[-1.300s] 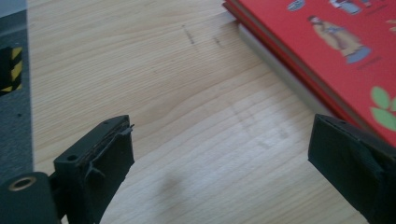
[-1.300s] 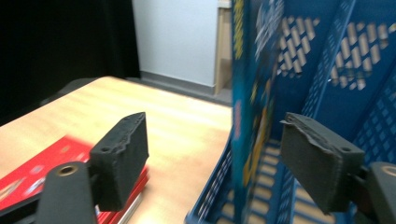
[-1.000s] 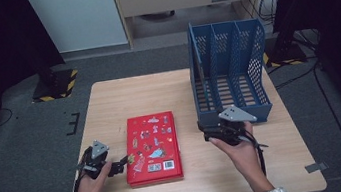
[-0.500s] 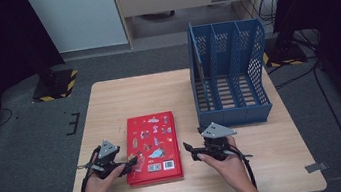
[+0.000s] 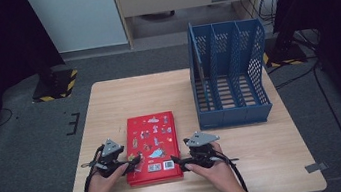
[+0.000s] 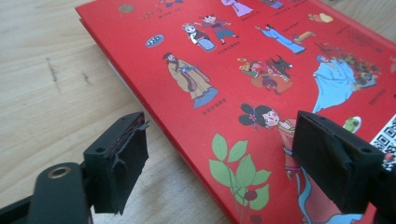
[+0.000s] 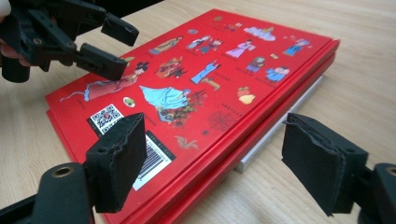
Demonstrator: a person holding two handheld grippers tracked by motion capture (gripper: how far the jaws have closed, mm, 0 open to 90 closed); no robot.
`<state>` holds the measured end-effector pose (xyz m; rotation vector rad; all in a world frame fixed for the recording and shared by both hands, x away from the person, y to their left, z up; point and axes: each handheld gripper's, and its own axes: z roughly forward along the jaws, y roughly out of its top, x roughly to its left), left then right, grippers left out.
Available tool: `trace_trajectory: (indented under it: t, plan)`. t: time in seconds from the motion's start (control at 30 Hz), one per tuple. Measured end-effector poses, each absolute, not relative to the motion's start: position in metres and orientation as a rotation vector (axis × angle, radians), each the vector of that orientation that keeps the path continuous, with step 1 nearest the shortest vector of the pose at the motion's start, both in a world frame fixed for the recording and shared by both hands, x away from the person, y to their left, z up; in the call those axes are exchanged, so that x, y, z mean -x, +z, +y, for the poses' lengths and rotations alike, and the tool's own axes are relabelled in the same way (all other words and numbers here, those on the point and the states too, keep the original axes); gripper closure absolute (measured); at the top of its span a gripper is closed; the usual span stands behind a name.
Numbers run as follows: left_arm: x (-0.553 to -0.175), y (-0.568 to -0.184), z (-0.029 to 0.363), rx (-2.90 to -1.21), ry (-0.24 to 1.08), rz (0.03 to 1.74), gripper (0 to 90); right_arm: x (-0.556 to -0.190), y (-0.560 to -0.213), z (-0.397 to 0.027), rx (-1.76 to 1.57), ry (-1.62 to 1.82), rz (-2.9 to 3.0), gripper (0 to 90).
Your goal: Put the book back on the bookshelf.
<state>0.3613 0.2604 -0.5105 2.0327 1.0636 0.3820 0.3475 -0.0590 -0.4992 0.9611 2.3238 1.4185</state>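
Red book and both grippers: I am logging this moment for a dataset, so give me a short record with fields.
surface: wooden table
book: red book lying flat, back cover with barcode and QR code facing up, near the table's front edge
organizer: blue file rack with three slots, upright at the right rear, apart from the book
left gripper: left gripper open, jaws straddling the book's left edge
right gripper: right gripper open, jaws straddling the book's right edge near the barcode corner
book held: not yet
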Motion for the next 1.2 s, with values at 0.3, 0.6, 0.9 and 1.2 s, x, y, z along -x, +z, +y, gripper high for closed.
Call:
trace_trajectory:
  t: [0.3, 0.6, 0.9, 1.2]
  plan:
    - [-0.361, -0.512, 0.257, -2.030, 0.330, 1.047, 19.5, -0.346, -0.507, -0.049, -0.957, 1.400, 2.380, 19.1]
    - [-0.363, -0.511, 0.258, -2.041, 0.333, 1.027, 19.0, -0.346, -0.514, -0.043, -0.961, 1.393, 2.426, 17.9]
    - [-0.364, -0.511, 0.251, -2.056, 0.328, 0.990, 18.5, -0.345, -0.519, -0.040, -0.966, 1.371, 2.443, 16.5]
    - [-0.363, -0.511, 0.248, -2.059, 0.316, 0.978, 19.0, -0.342, -0.520, -0.045, -0.986, 1.373, 2.423, 20.7]
